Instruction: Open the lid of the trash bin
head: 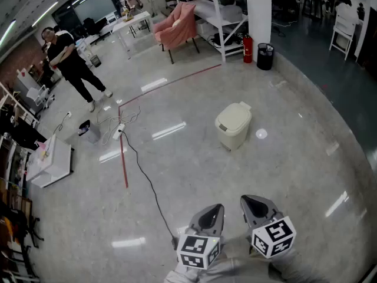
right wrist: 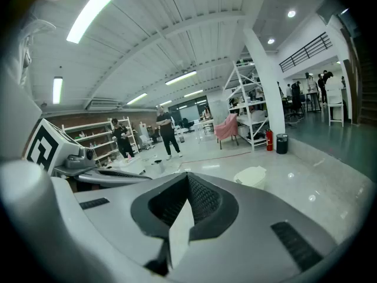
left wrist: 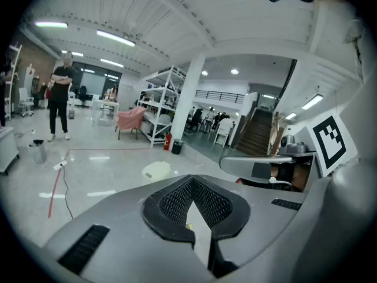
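1. The left gripper (head: 215,210) is at the bottom middle of the head view. Its two jaws are pressed together and nothing is in them.
2. The right gripper (head: 250,201) is just beside it, a bit more to the right. Its jaws are pressed together too, and they hold nothing.
3. The trash bin (head: 233,125) stands on the shiny gray floor (head: 283,158), near the middle of the head view. It is well apart from both grippers.
4. The lid (head: 231,114) is down on the trash bin.
5. In the left gripper view the trash bin (left wrist: 156,170) shows small, just above the jaws. In the right gripper view it (right wrist: 252,175) sits a little right of the middle.
6. A black cable (head: 147,178) and a red line (head: 124,161) run over the floor to the left of the trash bin.
7. Far off, a person (head: 72,63) stands at the upper left. A pink chair (head: 177,25) is at the top. A red fire extinguisher (head: 247,49) and a black bin (head: 265,56) stand at the top, right of the middle.
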Tool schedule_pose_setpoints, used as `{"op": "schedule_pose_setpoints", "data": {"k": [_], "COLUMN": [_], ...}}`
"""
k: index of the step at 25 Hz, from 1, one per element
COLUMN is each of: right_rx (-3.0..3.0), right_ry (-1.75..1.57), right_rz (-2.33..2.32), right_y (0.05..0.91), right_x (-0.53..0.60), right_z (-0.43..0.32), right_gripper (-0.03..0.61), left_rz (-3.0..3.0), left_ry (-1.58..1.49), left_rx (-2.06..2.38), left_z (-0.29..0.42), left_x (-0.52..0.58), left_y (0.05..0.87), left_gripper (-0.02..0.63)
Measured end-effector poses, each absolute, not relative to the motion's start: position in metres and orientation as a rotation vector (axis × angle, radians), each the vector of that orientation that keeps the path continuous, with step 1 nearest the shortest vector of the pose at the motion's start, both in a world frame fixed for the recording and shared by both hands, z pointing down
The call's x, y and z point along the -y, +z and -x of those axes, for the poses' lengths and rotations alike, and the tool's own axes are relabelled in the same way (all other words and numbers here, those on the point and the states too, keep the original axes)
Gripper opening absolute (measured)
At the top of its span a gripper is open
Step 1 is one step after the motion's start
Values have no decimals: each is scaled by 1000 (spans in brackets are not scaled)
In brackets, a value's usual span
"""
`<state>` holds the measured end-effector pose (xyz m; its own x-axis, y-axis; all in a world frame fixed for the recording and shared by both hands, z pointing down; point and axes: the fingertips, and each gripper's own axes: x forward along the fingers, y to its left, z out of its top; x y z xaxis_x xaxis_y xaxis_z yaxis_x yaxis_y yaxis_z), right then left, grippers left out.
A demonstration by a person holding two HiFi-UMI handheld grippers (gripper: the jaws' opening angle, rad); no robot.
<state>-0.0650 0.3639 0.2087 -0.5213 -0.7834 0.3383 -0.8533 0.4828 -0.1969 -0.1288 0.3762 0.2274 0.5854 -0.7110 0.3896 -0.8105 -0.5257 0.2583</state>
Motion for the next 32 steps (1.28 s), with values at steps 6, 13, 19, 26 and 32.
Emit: {"op": "schedule_pose_setpoints", "data": {"k": [6, 13, 19, 26, 32], "right_rx": [2585, 2626, 2641, 2647, 2644], "right_ry": [425, 451, 454, 473, 470], "right_rz": [-1362, -1277, -1243, -1218, -1197], "right_y": [194, 189, 190, 193, 197], "right_x": [-431, -487, -503, -507, -497], "right_z": [10, -42, -67, -80, -81], "right_gripper": [-6, -6, -5, -6, -5], "left_rz": [-2392, -2375, -2358, -2337, -2336], "left_ry": [276, 289, 268, 269, 283], "left_rx": [1402, 1454, 1487, 1497, 1499], "left_z": [74, 11, -12, -21, -23], "left_x": [-440, -494, -504, -506, -493], "left_y": [214, 207, 196, 197, 201], "left_gripper": [5, 5, 5, 5, 5]}}
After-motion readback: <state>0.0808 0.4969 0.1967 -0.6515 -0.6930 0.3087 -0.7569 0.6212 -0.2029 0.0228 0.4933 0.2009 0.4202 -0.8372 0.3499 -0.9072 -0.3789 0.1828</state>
